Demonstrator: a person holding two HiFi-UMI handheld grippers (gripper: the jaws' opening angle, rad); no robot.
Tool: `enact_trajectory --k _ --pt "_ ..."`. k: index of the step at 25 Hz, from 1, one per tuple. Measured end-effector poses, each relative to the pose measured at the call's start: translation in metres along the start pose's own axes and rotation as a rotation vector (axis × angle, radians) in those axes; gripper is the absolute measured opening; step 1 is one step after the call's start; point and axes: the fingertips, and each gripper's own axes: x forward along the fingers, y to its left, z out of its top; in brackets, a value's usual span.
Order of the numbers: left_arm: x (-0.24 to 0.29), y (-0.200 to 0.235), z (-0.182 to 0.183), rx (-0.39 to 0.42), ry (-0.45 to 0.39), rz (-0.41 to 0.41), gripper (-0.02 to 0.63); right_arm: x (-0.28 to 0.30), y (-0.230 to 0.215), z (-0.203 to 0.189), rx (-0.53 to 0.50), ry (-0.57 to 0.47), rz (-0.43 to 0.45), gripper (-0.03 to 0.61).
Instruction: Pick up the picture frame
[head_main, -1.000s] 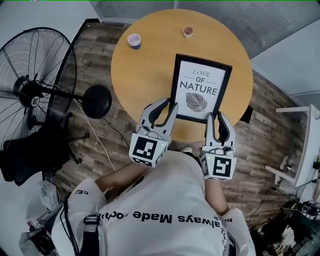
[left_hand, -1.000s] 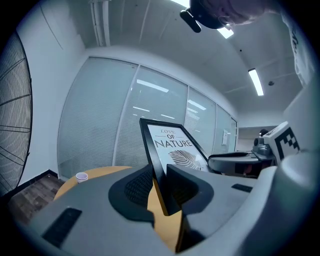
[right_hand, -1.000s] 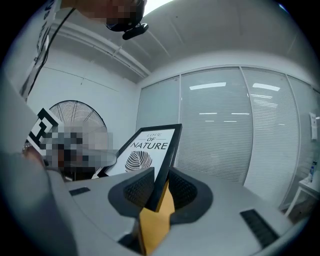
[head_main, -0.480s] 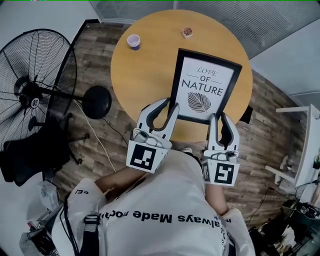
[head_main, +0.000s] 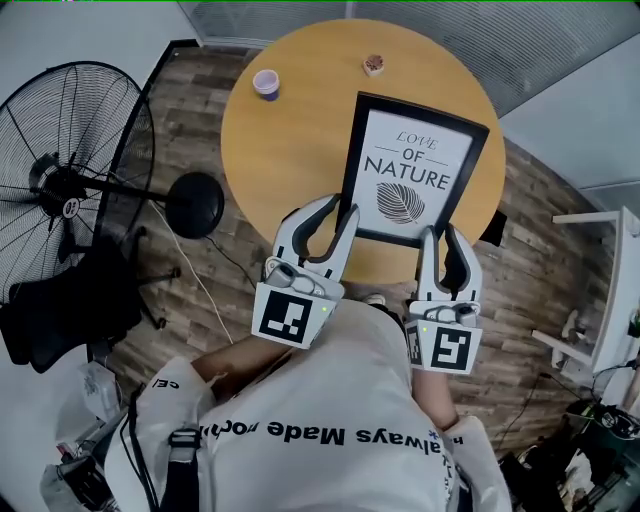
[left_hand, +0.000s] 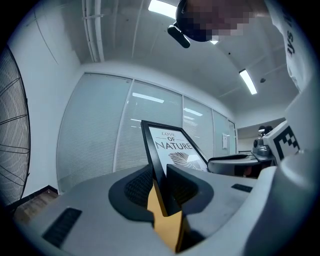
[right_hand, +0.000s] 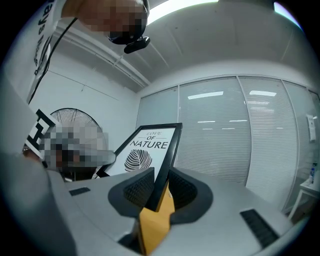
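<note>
Pinching the picture frame (head_main: 415, 170) in left gripper (head_main: 338, 212) and right gripper (head_main: 441, 238) jaws, you hold it above the surface (head_main: 290, 140); pickup looks done.

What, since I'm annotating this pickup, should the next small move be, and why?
Probably raise the picture frame straight up, both claws moving together. The left claw and right claw each clamp its near edge, and it stands tilted over the round table, so uneven lifting could twist it.
</note>
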Motion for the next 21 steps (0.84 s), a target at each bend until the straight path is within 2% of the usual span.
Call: enact_trajectory --k 21 --pt "0.0001 -0.0001 0.0025 -0.011 -0.009 0.004 0.101 0.0006 -0.0011 0.0043 -0.001 -0.010 0.008 0.103"
